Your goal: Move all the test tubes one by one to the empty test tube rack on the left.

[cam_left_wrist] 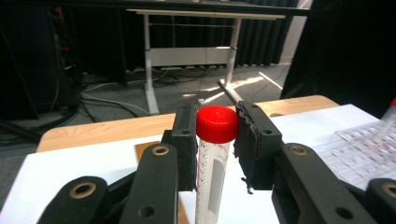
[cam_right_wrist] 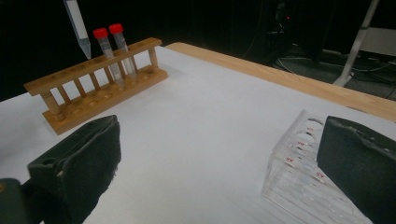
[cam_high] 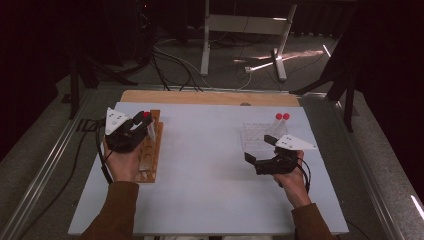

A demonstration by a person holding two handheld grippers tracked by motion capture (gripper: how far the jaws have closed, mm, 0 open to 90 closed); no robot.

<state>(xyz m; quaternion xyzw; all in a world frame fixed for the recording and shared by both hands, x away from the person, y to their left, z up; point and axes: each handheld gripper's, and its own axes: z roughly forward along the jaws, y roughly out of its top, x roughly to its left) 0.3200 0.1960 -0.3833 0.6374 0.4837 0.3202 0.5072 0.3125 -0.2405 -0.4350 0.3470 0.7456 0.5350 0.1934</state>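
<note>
Currently: left gripper carrying one tube above the wooden rack

White table (cam_high: 210, 190) bears a wooden rack (cam_right_wrist: 95, 86) and a clear rack (cam_right_wrist: 299, 182), well apart. Left gripper (cam_left_wrist: 216, 140) is clamped on a red-capped tube (cam_left_wrist: 212, 163), held upright above the wooden rack. Right gripper (cam_right_wrist: 219, 172) stands wide, empty, beside the clear rack.

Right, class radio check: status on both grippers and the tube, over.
Left gripper shut on red-capped tube, tube above wooden rack. Right gripper open, empty, beside clear rack. Two tubes already in wooden rack; nothing in the way.
</note>
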